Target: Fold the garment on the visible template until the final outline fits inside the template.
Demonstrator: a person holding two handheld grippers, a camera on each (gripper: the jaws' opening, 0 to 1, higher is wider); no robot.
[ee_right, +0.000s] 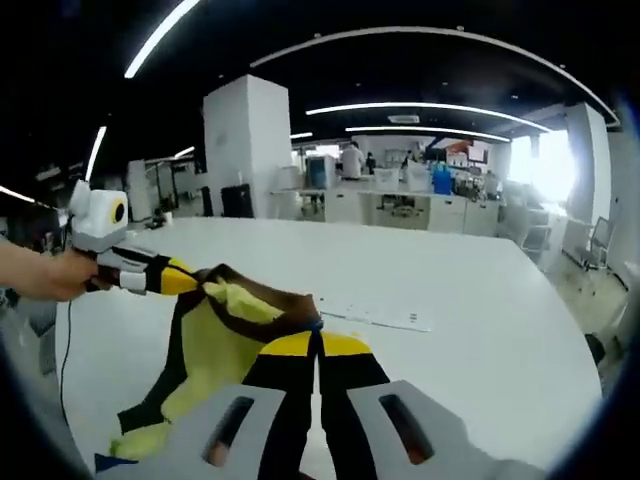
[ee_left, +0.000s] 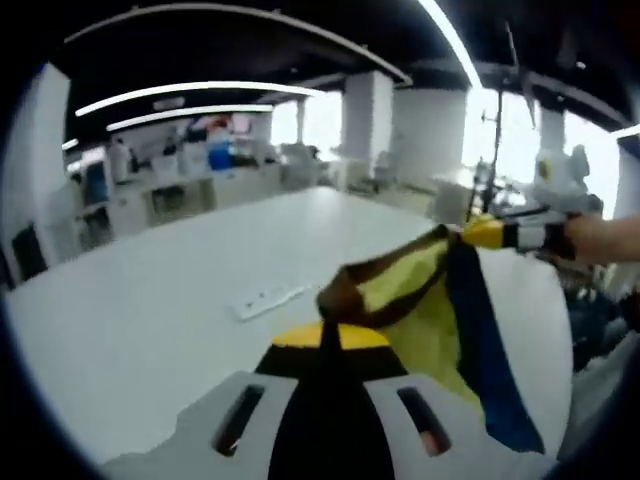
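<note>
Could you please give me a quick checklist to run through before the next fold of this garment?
1. Left hand-held gripper shut on the yellow garment: ok, cloth runs up from its closed jaws.
2. Right hand-held gripper shut on the garment: ok, the dark brown edge sits at its jaw tips.
3. Garment lifted and stretched between both grippers: ok, it hangs above the white table.
4. Garment lying flat without bunching: not ok, it sags in folds.
5. Template under the garment: cannot tell; the pale strip on the table is too small to make out.
6. Whole garment in sight: cannot tell, the lower edge is cut off.
</note>
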